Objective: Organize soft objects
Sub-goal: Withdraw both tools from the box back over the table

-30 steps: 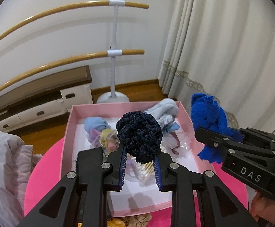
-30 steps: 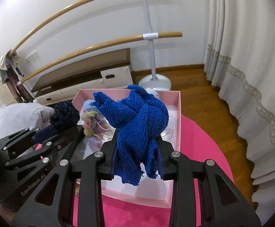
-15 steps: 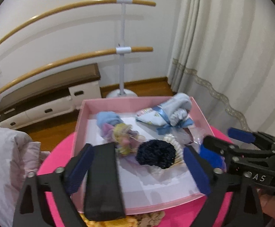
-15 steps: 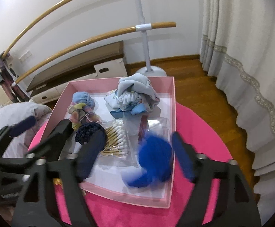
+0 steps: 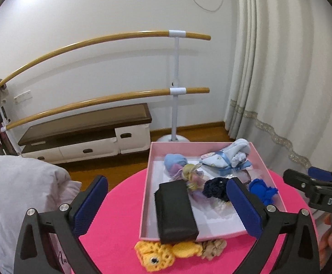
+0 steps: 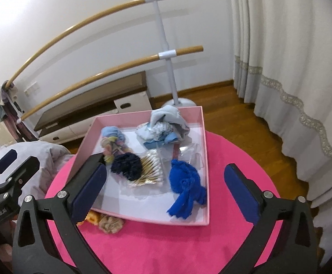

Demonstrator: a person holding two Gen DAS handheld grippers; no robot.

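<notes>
A pink box (image 6: 206,150) (image 5: 146,194) sits on a round pink table (image 6: 166,239). Inside lie a navy knit scrunchie (image 6: 126,166) (image 5: 215,188), a bright blue knit piece (image 6: 185,186) (image 5: 262,190), pastel scrunchies (image 6: 112,142) and a light blue cloth bundle (image 6: 163,125). My left gripper (image 5: 166,207) is open and empty above the box's near left part. My right gripper (image 6: 166,189) is open and empty above the box's near edge. A yellow crochet piece (image 5: 156,254) and a beige scrunchie (image 6: 110,225) (image 5: 212,250) lie on the table outside the box.
A pack of cotton swabs (image 6: 151,171) lies in the box under the navy scrunchie. A grey pillow (image 5: 17,194) lies left of the table. A ballet barre stand (image 5: 176,86), a low cabinet (image 5: 86,137) and curtains (image 6: 291,80) stand behind.
Both grippers opened and pulled back and up. The navy scrunchie dropped from the left gripper and the blue knit piece from the right; both now lie in the box.
</notes>
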